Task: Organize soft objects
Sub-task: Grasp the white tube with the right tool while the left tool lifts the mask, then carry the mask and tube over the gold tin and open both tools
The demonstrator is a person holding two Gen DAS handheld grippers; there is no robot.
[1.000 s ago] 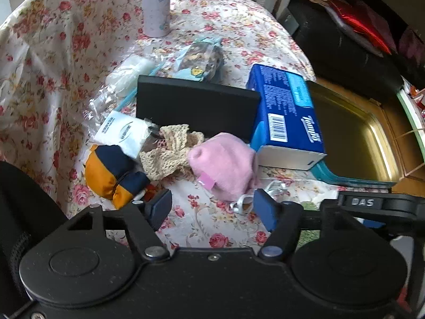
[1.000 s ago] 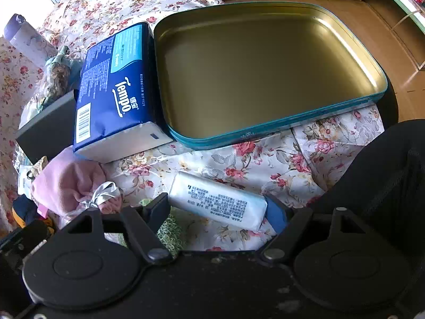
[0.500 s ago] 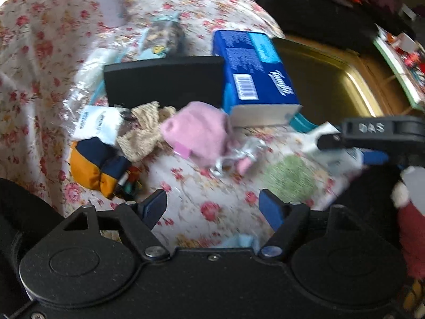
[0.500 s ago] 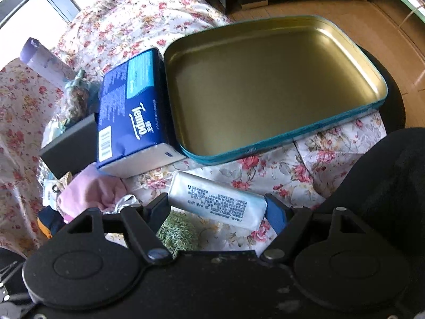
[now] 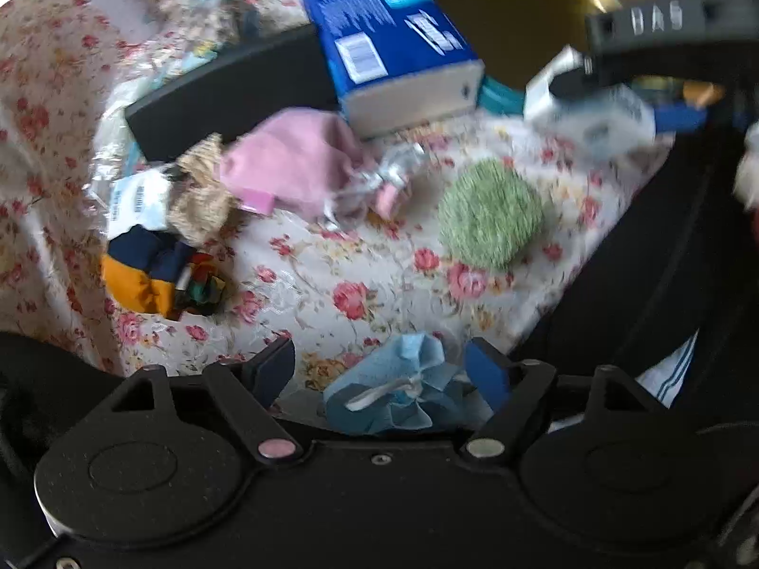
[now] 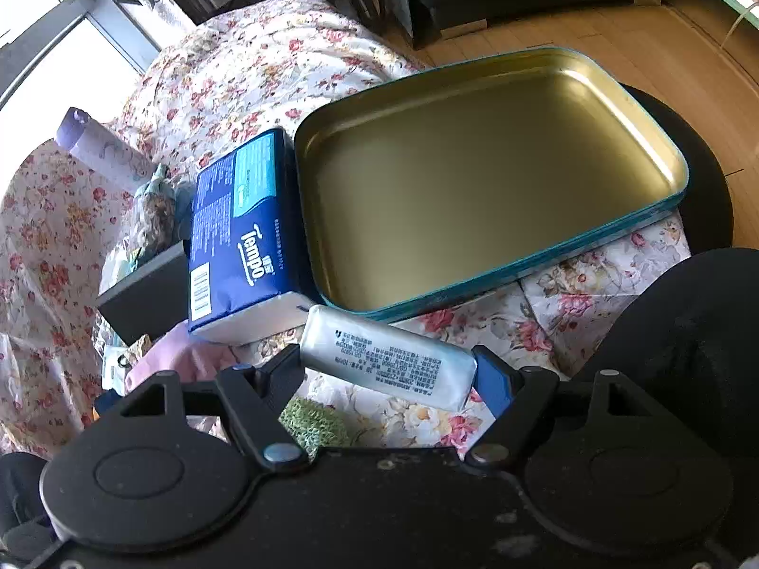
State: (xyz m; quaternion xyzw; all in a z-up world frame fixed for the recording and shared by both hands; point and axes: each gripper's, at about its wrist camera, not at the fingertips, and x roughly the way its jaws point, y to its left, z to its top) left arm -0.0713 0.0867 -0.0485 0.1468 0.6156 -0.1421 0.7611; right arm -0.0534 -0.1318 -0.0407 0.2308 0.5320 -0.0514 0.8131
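Two grippers, both angled steeply down at the floral cloth (image 6: 265, 71): right gripper (image 6: 386, 374) clamped endwise on a white tissue pack (image 6: 386, 358), raised beside the gold tray (image 6: 631, 114); left gripper (image 5: 379, 370) opening, pads apart around a crumpled blue cloth (image 5: 403, 393).

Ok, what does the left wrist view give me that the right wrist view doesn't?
Left wrist only: a light blue cloth bundle between the left gripper's opening jaws, not pinched, and a navy and orange pouch.

Right wrist only: the whole gold tray with nothing in it, the window, and a close look at the white tissue packet clamped in the right gripper.

Both: the blue tissue pack, pink cloth, green knitted pad, black box and floral cloth.
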